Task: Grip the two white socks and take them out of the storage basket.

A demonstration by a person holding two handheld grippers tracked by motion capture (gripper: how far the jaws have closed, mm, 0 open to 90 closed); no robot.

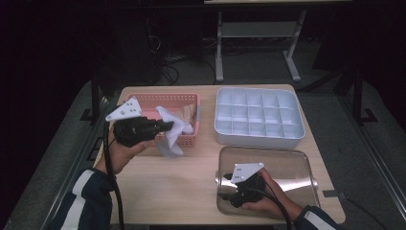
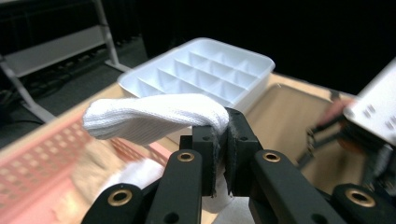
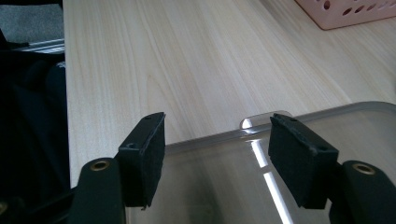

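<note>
Two grippers in play, landmark = pink basket (image 1: 165, 100) at the table's (image 1: 167, 182) far left.

Left gripper (image 1: 165, 127) sits at the basket's near-left edge, jaws clamped tight on a white sock (image 1: 172, 136). Sock is lifted, hanging over the basket's near rim, its tail dangling past that rim above bare wood. High view shows more pale cloth lying in the basket. Left gripper view adds the detail: sock (image 2: 154, 116) is ribbed knit, folded over the pads, toe end sticking out sideways; the pink lattice wall (image 2: 42, 154) is blurred below it.

Right gripper (image 1: 230, 191) is well right of the basket and nearer the person, over the clear plastic lid (image 1: 287, 165). Right gripper view: its jaws stand wide apart, nothing between them, black foam pads (image 3: 301, 158) straddling the lid's rounded glossy rim (image 3: 261, 123). Whether the pads touch the lid I can't tell.

White divided tray (image 1: 258, 117) sits just right of the basket, rigid plastic, square cells in a grid. Left gripper view shows its cells (image 2: 201, 70) empty.

Open room: bare light woodgrain between basket and lid, and along the near-left edge.
</note>
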